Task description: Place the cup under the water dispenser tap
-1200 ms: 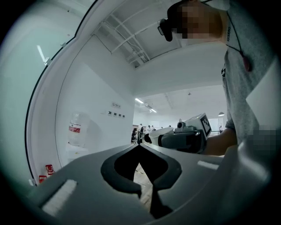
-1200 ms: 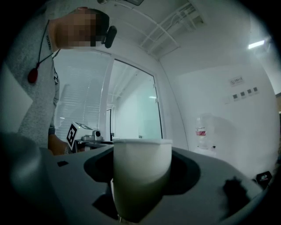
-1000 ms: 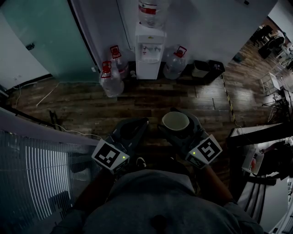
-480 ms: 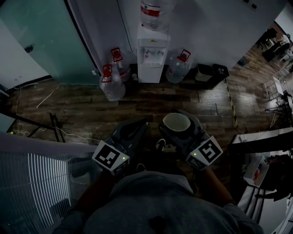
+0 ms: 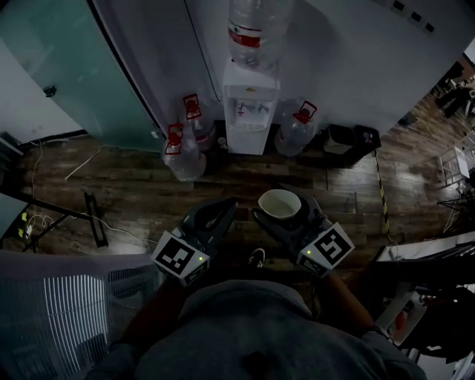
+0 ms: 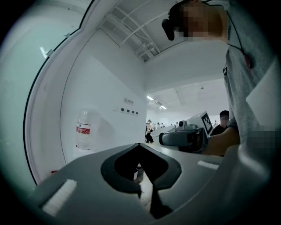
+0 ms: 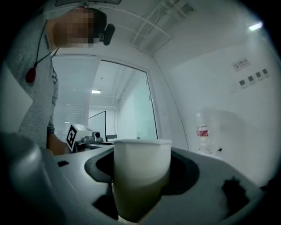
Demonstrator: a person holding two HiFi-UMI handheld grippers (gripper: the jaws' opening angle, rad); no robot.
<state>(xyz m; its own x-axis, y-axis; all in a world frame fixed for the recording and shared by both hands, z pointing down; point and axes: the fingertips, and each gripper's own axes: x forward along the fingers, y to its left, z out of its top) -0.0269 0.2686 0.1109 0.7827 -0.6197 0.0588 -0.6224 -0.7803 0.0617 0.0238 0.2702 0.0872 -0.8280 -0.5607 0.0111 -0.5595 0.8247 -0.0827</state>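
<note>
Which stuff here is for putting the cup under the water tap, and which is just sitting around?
For the job:
white paper cup
white water dispenser

Just sitting around:
clear water jugs with red caps on the floor
black box by the wall

Legible text: none.

1. Red-banded label (image 5: pixel 245 37) on the upturned water bottle (image 5: pixel 260 15), ahead of the left tongs (image 5: pixel 220 208) and the right tongs (image 5: pixel 280 205). Print too small and blurred to read.
2. Small wall sign (image 7: pixel 237 65), high and to the right of the right tongs. Characters not legible.
3. Black-and-white square marker (image 5: pixel 178 257) on the cube behind the left tongs; a like marker (image 5: pixel 332 245) behind the right tongs. Pattern only, no letters or numbers.
</note>
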